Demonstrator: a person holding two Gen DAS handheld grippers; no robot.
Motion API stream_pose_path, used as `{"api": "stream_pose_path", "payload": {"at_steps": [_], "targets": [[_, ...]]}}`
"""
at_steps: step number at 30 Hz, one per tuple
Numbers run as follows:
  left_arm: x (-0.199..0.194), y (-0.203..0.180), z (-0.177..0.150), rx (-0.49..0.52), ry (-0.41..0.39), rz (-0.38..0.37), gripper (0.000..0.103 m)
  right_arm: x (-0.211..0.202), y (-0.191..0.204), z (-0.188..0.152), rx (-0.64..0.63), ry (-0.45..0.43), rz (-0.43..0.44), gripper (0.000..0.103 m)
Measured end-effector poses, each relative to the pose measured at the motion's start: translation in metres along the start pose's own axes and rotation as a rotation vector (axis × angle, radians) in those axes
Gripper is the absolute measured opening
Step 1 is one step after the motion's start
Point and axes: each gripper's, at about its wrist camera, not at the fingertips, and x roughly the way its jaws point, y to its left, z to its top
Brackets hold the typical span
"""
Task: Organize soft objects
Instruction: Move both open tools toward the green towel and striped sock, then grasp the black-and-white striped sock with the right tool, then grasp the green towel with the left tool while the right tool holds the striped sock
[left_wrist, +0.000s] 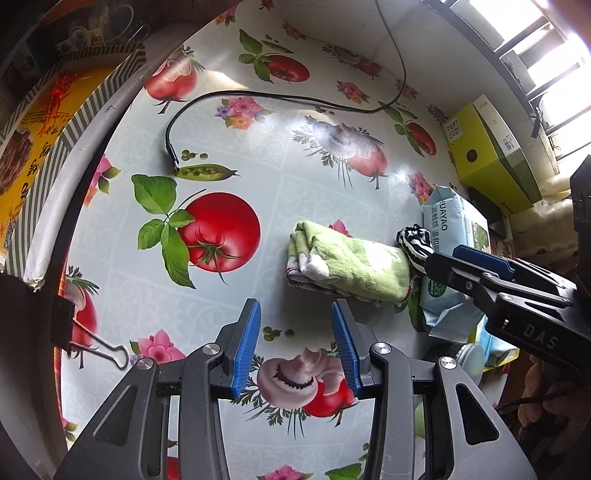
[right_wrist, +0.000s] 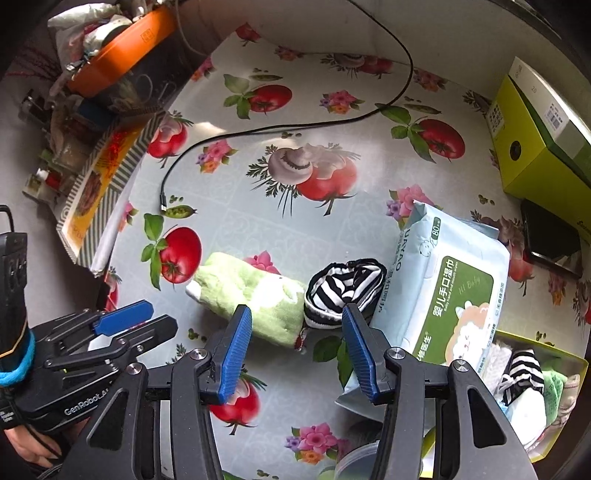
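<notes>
Both the left gripper (left_wrist: 295, 347) and right gripper (right_wrist: 295, 350) are held wide open, empty, near the green towel (right_wrist: 247, 295) and striped sock (right_wrist: 343, 288).

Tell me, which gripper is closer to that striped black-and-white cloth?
Right. The right gripper hovers open just in front of the striped cloth, fingers nearly framing it. The left gripper is open too, farther off beyond the green towel.

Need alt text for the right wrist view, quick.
The open right gripper hovers over a folded green towel and a rolled black-and-white striped cloth lying on a fruit-print tablecloth. A wet wipes pack sits right of them.
</notes>
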Motion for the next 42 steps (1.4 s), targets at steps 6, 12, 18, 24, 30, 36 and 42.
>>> {"api": "stream_pose_path", "payload": {"at_steps": [6, 12, 18, 24, 30, 36, 42], "targets": [[0.003, 0.006, 0.000, -0.023, 0.007, -0.018, 0.041, 0.033, -0.002, 0.006, -0.002, 0.105, -0.064, 0.047], [0.008, 0.009, -0.005, -0.047, 0.033, -0.057, 0.041, 0.050, -0.005, -0.002, 0.033, 0.148, 0.020, 0.021], [0.008, 0.019, -0.009, -0.098, 0.031, -0.093, 0.041, 0.048, 0.018, -0.016, -0.007, 0.151, 0.163, 0.017], [0.010, 0.038, -0.015, -0.213, 0.048, -0.116, 0.041, 0.045, 0.033, -0.034, -0.049, 0.172, 0.229, 0.017], [0.029, 0.048, -0.020, -0.340, 0.129, -0.155, 0.041, 0.033, 0.023, -0.034, -0.029, 0.138, 0.178, 0.021], [0.034, 0.042, -0.007, -0.350, 0.122, -0.136, 0.041, 0.039, 0.008, -0.029, 0.012, 0.140, 0.088, 0.021], [0.046, 0.039, 0.001, -0.354, 0.144, -0.094, 0.041, 0.042, 0.002, -0.026, 0.035, 0.130, 0.022, 0.040]]}}
